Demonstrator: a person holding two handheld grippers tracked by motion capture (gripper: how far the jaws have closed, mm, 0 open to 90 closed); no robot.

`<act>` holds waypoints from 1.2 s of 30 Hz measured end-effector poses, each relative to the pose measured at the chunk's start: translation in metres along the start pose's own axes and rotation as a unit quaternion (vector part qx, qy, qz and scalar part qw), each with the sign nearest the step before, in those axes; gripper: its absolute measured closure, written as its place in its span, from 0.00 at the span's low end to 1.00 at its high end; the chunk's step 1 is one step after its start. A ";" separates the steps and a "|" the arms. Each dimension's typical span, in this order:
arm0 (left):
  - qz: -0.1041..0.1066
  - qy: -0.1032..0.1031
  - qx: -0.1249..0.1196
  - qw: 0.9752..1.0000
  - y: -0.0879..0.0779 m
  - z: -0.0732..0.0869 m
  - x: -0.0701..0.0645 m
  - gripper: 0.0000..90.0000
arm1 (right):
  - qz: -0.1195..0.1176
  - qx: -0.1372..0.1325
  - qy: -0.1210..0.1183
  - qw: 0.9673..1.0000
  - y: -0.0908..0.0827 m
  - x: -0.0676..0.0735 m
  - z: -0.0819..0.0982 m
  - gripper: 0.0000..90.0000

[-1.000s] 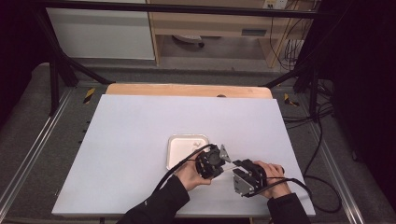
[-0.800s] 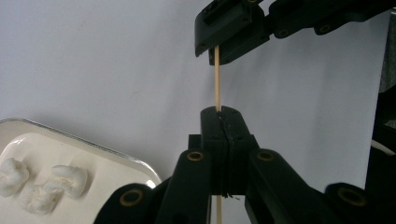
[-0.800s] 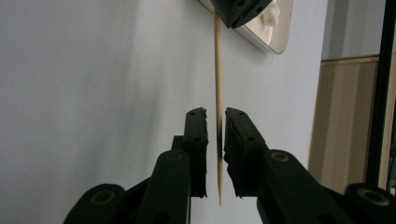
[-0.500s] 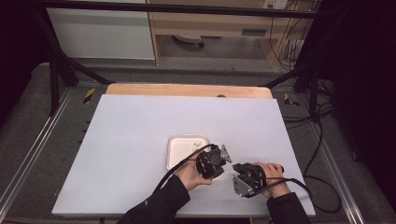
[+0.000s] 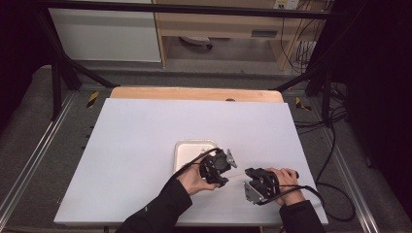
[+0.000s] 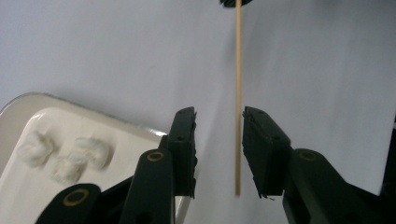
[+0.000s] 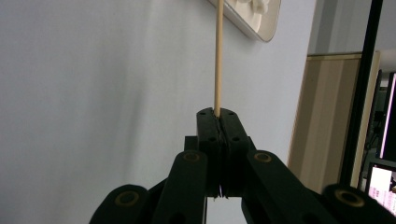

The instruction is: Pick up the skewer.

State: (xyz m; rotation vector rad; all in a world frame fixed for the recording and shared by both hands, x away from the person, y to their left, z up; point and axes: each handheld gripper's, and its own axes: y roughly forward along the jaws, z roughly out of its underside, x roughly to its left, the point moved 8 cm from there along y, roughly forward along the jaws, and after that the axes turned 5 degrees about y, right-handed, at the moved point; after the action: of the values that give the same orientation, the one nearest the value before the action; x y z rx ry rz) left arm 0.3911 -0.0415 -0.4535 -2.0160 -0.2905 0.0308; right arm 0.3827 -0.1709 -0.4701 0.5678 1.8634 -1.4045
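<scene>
A thin wooden skewer (image 5: 238, 175) spans between my two grippers just right of a white tray (image 5: 187, 145). My right gripper (image 7: 218, 112) is shut on one end of the skewer (image 7: 218, 56), which runs away from it toward the tray (image 7: 270, 23). My left gripper (image 6: 218, 114) has just been opening. The skewer (image 6: 238, 70) stands between its jaws, near the right one, and the pads do not press on it. Several white soft pieces (image 6: 65, 154) lie in the tray (image 6: 28, 100). In the high view the left gripper (image 5: 221, 167) sits at the tray's right corner and the right gripper (image 5: 255, 184) nearer the front edge.
The white table top (image 5: 145, 145) stretches wide to the left and behind the tray. A wooden strip (image 5: 194, 93) borders its far edge. Cables (image 5: 335, 145) hang off the right side, and metal rails run along both sides.
Both hands have kept their places and the skewer still spans between the two grippers. No other difference shows at this distance.
</scene>
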 end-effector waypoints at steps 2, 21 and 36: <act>0.002 0.001 0.008 1.000 -0.001 0.003 0.002 0.71 | -0.003 0.005 -0.012 1.000 0.001 -0.001 0.001 0.99; 0.016 0.020 0.065 0.998 0.012 0.007 -0.008 0.99 | -0.005 0.018 -0.038 0.999 0.002 -0.002 -0.006 0.99; -0.006 -0.004 0.043 0.999 0.002 0.015 0.001 0.99 | -0.001 -0.002 0.046 0.999 -0.004 -0.011 -0.003 0.63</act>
State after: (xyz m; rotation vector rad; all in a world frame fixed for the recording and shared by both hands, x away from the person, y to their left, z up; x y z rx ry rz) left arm 0.3898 -0.0287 -0.4621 -1.9295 -0.3008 0.0434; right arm 0.3861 -0.1689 -0.4587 0.6386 1.9388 -1.3962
